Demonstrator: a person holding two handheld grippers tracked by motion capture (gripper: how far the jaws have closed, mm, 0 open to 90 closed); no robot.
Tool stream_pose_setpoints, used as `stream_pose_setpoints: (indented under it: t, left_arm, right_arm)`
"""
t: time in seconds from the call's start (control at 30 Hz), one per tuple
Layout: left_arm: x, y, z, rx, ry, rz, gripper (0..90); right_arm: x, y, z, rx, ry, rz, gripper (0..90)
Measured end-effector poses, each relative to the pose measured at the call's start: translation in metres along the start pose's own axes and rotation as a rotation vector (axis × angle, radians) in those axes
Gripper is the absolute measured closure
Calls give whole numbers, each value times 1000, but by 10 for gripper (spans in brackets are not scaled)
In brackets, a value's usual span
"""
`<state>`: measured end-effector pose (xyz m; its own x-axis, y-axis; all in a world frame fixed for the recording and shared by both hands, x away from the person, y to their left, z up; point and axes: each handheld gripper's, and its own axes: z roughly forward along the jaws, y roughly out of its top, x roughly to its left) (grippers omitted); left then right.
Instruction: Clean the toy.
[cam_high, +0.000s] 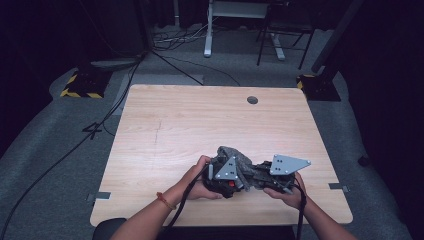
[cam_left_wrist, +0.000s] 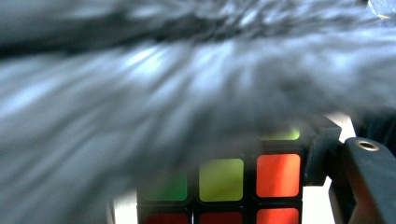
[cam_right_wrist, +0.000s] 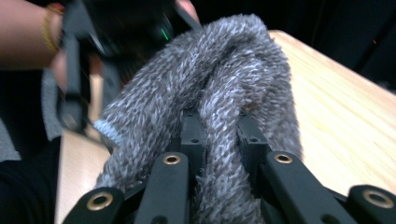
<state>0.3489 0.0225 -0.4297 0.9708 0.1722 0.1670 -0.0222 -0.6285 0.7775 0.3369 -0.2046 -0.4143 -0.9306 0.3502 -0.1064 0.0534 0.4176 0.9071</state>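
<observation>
A colour-puzzle cube (cam_left_wrist: 222, 179) with green, orange and red stickers sits between the jaws in the left gripper view. One black finger (cam_left_wrist: 322, 154) presses on its right side, and the other side is hidden by blurred cloth. A grey fuzzy cloth (cam_high: 236, 157) is draped over both grippers near the table's front middle. My left gripper (cam_high: 233, 181) is shut on the cube. My right gripper (cam_right_wrist: 222, 133) is shut on a fold of the cloth (cam_right_wrist: 224, 84), which runs up between its jaws. In the high view the right gripper (cam_high: 254, 176) points left, toward the left one.
The light wooden table (cam_high: 200, 120) has a round cable hole (cam_high: 252, 100) at the back right. Cables and desk legs lie on the grey floor beyond it. A hand with a bracelet (cam_right_wrist: 49, 23) holds the left gripper close ahead in the right gripper view.
</observation>
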Motion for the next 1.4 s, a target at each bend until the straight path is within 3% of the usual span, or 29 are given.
stream_pose_setpoints:
  t: [0.17, 0.23, 0.3, 0.4, 0.47, 0.57, 0.67, 0.73, 0.97, 1.07, 1.13, 1.3, 1.4]
  left_arm:
    - [9, -3, -16, -47, 32, -38, 332]
    - [11, -3, -22, -68, 39, -50, 332]
    - [12, -3, -27, -82, 50, -49, 332]
    - [12, -3, -29, -97, 43, -54, 331]
    - [11, -3, -26, -70, 47, -35, 331]
    - [2, -1, -13, 0, 41, 11, 331]
    - [-4, 2, -4, 41, 39, 49, 331]
    - [-1, 1, -7, 14, 19, 21, 332]
    - [6, 2, -29, -103, 23, -17, 332]
    - [7, 3, -36, -142, 26, -25, 332]
    - [7, 3, -37, -159, 20, -22, 332]
    - [6, 2, -37, -165, 8, -10, 329]
    - [7, 0, -37, -163, 11, -15, 327]
  right_arm:
    - [-15, -16, 2, 62, -30, 58, 772]
    - [-20, -21, 3, 71, -12, 93, 771]
    - [-21, -24, 5, 83, -7, 98, 771]
    - [-18, -22, 6, 58, 3, 92, 771]
    - [-14, -16, 2, 35, -9, 64, 771]
    - [-6, -7, -2, -12, 31, 40, 771]
    - [6, 0, 2, 25, 7, -26, 771]
    - [4, -1, 2, 28, 1, -19, 771]
    - [-17, -16, 1, 76, -53, 79, 771]
    - [-20, -21, 4, 83, -37, 105, 771]
    - [-20, -22, 5, 47, 14, 137, 769]
    - [-16, -20, 4, 7, 54, 136, 770]
    - [-18, -20, 0, -41, 73, 163, 770]
